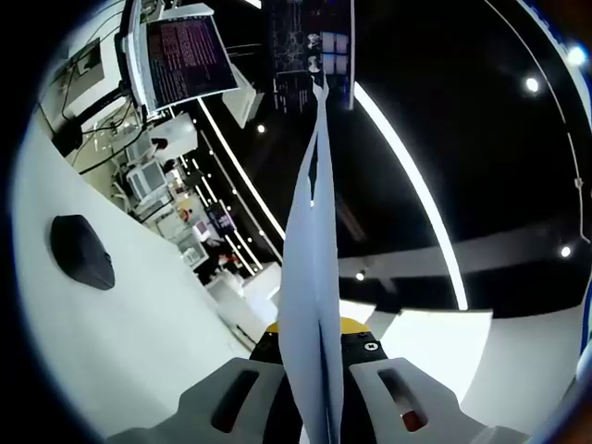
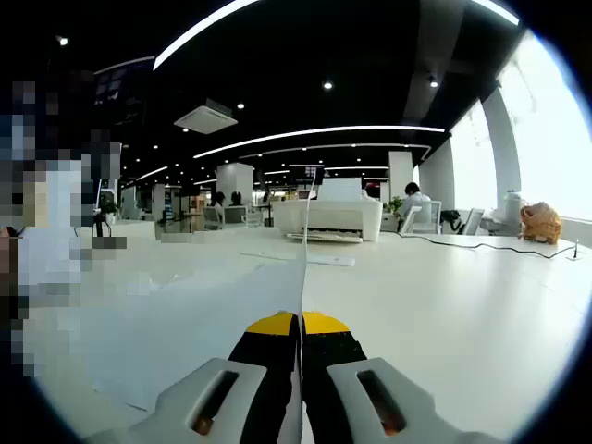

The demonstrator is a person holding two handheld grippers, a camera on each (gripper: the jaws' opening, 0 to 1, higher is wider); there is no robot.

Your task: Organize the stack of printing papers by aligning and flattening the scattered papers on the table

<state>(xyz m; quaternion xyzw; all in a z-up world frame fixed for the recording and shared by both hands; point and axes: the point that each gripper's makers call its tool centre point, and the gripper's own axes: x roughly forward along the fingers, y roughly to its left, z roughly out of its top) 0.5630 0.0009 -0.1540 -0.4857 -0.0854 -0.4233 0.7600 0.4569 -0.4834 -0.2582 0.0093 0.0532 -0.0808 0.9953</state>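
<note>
**Both claws pinching paper, held edge-on**

In the left gripper view, my left gripper (image 1: 311, 356) is pressed together on the printing papers (image 1: 310, 268). The sheets rise straight out from between the jaws as a pale, narrow wedge, seen edge-on, reaching far up past the tips. The view is rolled hard. To the left of the claw the white table (image 1: 129, 324) runs away at a slant, and a dark computer mouse (image 1: 81, 252) lies on it, well apart from the jaws. Farther up on that side I see a monitor (image 1: 185, 60) with lines of text on a dark screen, with cables and equipment just below it. To the right of the paper, long ceiling light strips (image 1: 407, 185) cross a black ceiling.

In the right gripper view, my right gripper (image 2: 301, 338) is also closed tight on paper (image 2: 303, 250); a thin white edge climbs from between the yellow-tipped jaws. Left of the claw, a loose sheet (image 2: 185, 314) lies flat on the white tabletop (image 2: 462, 305). Ahead of the jaws, far off, sits a white printer (image 2: 333, 217). To its right a seated person (image 2: 416, 203) is at a desk, and a cable (image 2: 499, 245) trails across the surface.
</note>
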